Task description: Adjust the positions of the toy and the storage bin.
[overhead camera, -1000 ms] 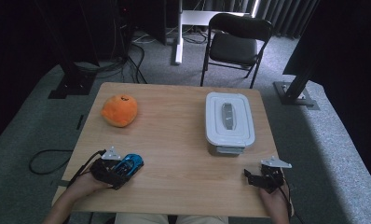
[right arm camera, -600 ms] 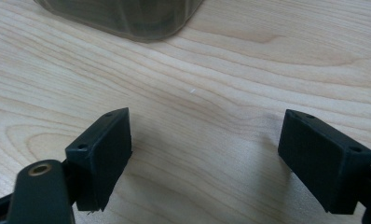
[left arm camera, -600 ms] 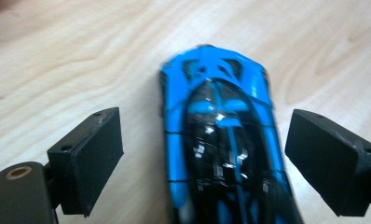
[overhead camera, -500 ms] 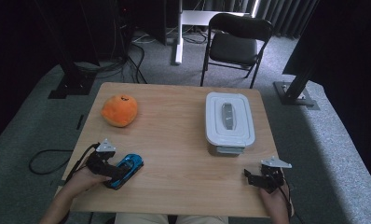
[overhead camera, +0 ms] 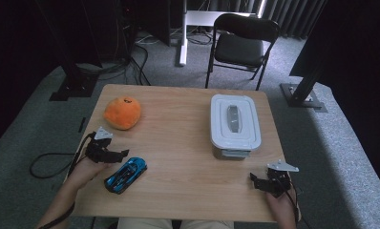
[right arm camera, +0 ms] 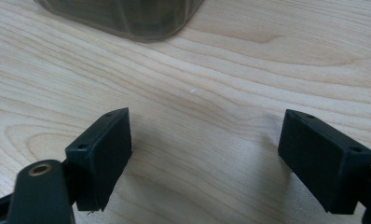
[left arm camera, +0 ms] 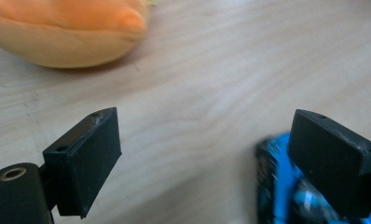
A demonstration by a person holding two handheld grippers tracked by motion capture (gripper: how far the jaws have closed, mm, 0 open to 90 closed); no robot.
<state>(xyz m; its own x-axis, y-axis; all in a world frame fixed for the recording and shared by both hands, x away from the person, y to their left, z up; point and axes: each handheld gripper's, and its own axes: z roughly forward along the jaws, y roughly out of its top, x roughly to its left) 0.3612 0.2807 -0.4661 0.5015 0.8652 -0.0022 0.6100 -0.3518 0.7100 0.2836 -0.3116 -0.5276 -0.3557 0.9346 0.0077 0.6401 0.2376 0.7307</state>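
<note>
Beside blue toy car [overhead camera: 125,174], L gripper [overhead camera: 112,155] jaws wide

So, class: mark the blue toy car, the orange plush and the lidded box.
Blue toy car [overhead camera: 125,174], high view, its roof.
Orange plush [overhead camera: 122,113], high view, middle of its body.
Lidded box [overhead camera: 235,125], high view, its white lid.

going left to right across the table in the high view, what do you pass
left claw → orange plush toy and blue toy car, level with each other in that order → white lidded container → right claw
</note>
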